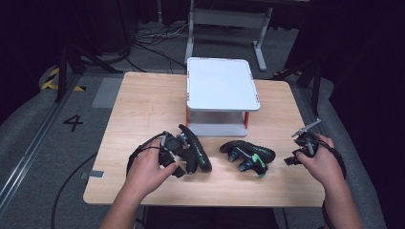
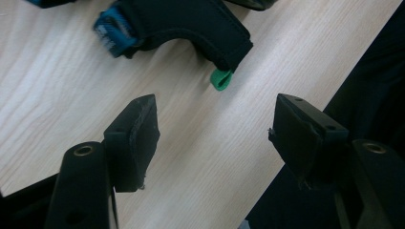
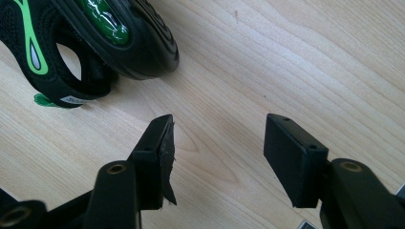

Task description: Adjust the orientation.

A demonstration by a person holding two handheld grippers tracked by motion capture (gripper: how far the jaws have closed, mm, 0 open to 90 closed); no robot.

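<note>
Two black sandals with green and blue trim lie on the wooden table (image 1: 143,105). The left sandal (image 1: 195,149) rests right beside my left gripper (image 1: 176,168), which stands open and holds nothing. The right sandal (image 1: 248,155) lies at the middle front. In the left gripper view, a sandal's black strap (image 2: 191,24) with a blue buckle and a green tab (image 2: 220,78) lies just beyond the open gripper (image 2: 215,138). My right gripper (image 1: 297,151) hovers near the table's right edge, open. In the right gripper view, a green-and-black sandal sole (image 3: 119,33) lies up and left of the open gripper (image 3: 219,148).
A white two-level rack (image 1: 222,83) with red posts stands at the table's back middle. Bare wood lies between the sandals and the front edge. A metal table frame (image 1: 227,21) and cables sit on the floor behind.
</note>
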